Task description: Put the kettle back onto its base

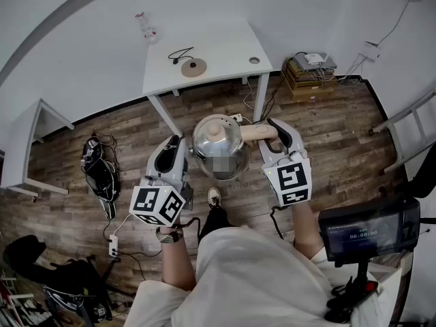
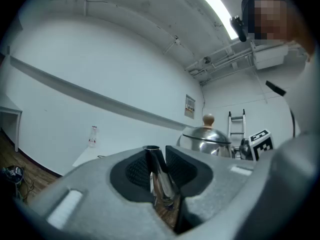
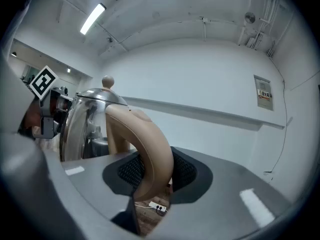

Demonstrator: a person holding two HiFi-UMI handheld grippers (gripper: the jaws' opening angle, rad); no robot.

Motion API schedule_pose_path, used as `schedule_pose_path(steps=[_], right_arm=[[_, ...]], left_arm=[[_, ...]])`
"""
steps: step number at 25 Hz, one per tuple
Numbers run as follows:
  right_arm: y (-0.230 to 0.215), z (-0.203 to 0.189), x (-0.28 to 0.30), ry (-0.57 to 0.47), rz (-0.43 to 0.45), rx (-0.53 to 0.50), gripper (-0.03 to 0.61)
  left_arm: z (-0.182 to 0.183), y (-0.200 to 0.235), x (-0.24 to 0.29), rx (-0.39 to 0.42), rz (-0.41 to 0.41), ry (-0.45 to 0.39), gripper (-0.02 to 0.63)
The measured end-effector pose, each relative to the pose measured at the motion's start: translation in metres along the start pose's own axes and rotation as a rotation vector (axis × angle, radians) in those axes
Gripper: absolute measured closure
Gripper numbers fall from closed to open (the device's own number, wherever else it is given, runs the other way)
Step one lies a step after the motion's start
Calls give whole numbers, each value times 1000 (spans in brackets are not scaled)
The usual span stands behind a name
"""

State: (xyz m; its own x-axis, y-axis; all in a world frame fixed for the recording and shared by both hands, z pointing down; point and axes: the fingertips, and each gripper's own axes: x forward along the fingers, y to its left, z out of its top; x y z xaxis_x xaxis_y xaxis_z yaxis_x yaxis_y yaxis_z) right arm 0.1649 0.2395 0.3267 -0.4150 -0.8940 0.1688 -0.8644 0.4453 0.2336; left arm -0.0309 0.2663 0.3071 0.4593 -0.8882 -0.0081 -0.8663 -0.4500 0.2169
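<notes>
Kettle held in the air between two grippers, away from its base.

The steel kettle (image 1: 218, 142) is carried above the wooden floor (image 1: 327, 142), in front of the white table (image 1: 225, 53) and well apart from it. The left gripper (image 2: 159, 160) is closed partway, and the thin metal spout (image 2: 161, 181) is pinched between its pads. The right gripper (image 3: 150, 170) is likewise clamped partway, with the beige handle (image 3: 150, 144) gripped between its jaws. On the table a round brownish disc with a dark cord (image 1: 178, 53) beside it is seen; it is small in the head view, but is probably the base (image 1: 193, 67). Nothing is resting on it.
</notes>
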Motion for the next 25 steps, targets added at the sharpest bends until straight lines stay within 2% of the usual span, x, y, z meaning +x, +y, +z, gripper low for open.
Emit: schedule_pose_path(steps=[6,10,16,25], right_arm=[[2,-5,5,-26,-10,-10,451],[-4,-2,33,-3,-5,2,450],[-10,6,105,28,9,4,451],[-13,17,186,38,-20,12,450]], left_arm=[[-6,6,3,1,-5,-9,534],[0,24,24,-4,-2,-3,534],[9,79,72,-10,-5,7,534],[21,144,127,-4,-30,11,534]])
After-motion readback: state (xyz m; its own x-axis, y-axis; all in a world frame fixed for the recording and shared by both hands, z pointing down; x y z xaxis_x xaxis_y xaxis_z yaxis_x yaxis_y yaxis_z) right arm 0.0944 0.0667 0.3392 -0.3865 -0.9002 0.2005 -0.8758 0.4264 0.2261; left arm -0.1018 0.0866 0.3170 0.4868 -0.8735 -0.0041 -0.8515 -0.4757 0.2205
